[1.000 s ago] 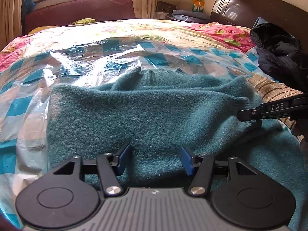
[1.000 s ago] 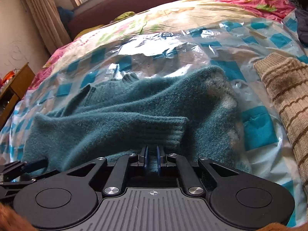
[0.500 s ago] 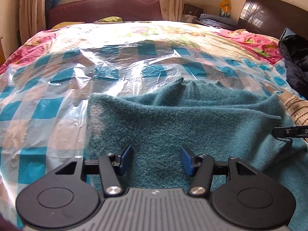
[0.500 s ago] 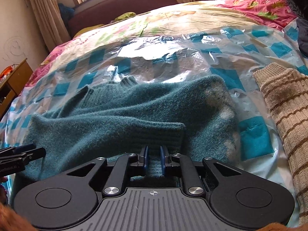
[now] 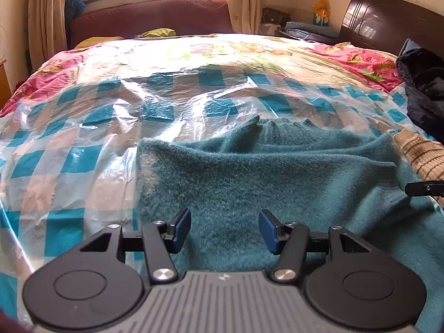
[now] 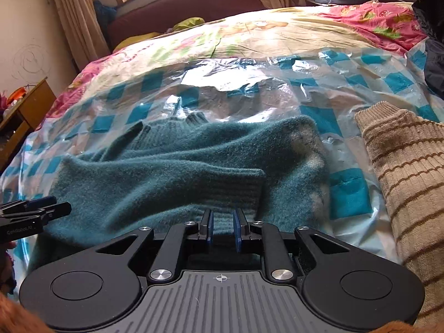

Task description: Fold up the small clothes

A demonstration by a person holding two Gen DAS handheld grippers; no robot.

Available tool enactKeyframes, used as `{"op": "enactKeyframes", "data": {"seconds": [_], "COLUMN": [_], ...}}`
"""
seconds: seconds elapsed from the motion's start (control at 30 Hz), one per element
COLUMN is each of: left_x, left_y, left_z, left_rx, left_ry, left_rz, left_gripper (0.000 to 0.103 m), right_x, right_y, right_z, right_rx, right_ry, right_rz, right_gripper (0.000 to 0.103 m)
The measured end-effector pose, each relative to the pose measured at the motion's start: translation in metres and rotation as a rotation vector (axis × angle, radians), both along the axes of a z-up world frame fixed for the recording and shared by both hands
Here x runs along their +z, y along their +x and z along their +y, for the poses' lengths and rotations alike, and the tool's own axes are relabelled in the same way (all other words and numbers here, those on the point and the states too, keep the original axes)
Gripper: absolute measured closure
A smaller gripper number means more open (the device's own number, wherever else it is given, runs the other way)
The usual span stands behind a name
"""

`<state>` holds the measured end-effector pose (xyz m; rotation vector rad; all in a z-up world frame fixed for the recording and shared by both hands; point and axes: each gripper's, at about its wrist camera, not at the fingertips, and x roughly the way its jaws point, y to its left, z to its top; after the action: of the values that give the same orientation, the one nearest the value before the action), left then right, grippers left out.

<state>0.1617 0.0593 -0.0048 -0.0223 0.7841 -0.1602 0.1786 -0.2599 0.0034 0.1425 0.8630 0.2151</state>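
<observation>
Fuzzy teal knit sweater (image 6: 177, 172): sleeve folded across; body fold remains. Right gripper (image 6: 222, 229) jaws just opening, ribbed cuff between; left gripper (image 5: 224, 229) open, empty.

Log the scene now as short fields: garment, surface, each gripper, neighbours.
garment: fuzzy teal knit sweater, one sleeve folded across its body
surface: clear plastic sheet with blue checks over the bed
left gripper: open above the sweater, nothing between its pads
right gripper: jaws just opening, a narrow gap, ribbed cuff beyond
neighbours: beige brown-striped knit on the sweater's right; dark jacket
</observation>
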Motion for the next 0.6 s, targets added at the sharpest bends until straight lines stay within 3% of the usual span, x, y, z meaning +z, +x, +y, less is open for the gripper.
{"op": "enactKeyframes", "data": {"seconds": [0.13, 0.27, 0.37, 0.53, 0.6], "left_x": [0.008, 0.016, 0.019, 0.009, 0.005], "left_y": [-0.058, -0.125, -0.162, -0.192, -0.199], "left_z": [0.014, 0.030, 0.037, 0.038, 0.039], "left_rx": [-0.044, -0.080, -0.090, -0.095, -0.101], "left_ry": [-0.037, -0.084, -0.078, -0.059, -0.077], "left_rz": [0.064, 0.176, 0.237, 0.351, 0.376], "left_gripper": [0.044, 0.044, 0.044, 0.044, 0.044], "right_x": [0.016, 0.025, 0.026, 0.006, -0.002], "right_y": [-0.059, -0.128, -0.173, -0.207, -0.211], "right_z": [-0.014, -0.026, -0.019, -0.015, -0.020], "right_rx": [0.016, 0.016, 0.039, 0.013, -0.028], "right_ry": [-0.050, -0.038, -0.076, -0.181, -0.160], "right_rz": [0.041, 0.167, 0.259, 0.433, 0.482], "right_gripper": [0.085, 0.082, 0.077, 0.076, 0.076]}}
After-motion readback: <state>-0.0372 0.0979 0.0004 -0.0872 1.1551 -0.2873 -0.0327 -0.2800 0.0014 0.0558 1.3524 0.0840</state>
